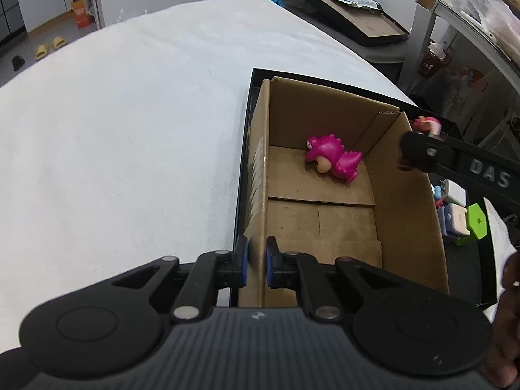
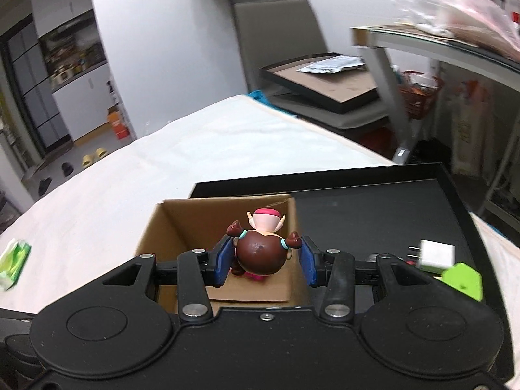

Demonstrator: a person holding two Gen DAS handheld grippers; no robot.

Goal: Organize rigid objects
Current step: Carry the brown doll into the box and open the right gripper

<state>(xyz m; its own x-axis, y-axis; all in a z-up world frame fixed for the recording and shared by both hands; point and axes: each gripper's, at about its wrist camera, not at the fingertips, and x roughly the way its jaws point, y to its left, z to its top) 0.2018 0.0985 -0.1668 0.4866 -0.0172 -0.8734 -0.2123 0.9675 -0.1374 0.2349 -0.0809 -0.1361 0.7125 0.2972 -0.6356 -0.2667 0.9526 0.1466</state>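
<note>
Steadying the cardboard box (image 1: 325, 195) comes first: our left gripper (image 1: 256, 261) has its blue pads pressed together on the box's near left wall, jaws drawn in as tight as the cardboard allows. The box stands inside a black tray (image 2: 373, 201) on the white-covered table (image 1: 113, 130), and a pink dinosaur toy (image 1: 333, 157) already lies on its floor toward the far end. Our right gripper (image 2: 266, 256) carries a small doll figurine (image 2: 261, 250) with a brown head and pigtails, jaws part-closed on the sides of its head, and holds it just above the box's open top near the right wall. We judge this the carry-and-drop step for the second toy. Next we need the doll brought clear of the rim and over bare floor, then the jaws eased apart. A green piece (image 2: 461, 279) and a white block (image 2: 435, 255) wait on the tray beside the box.
</note>
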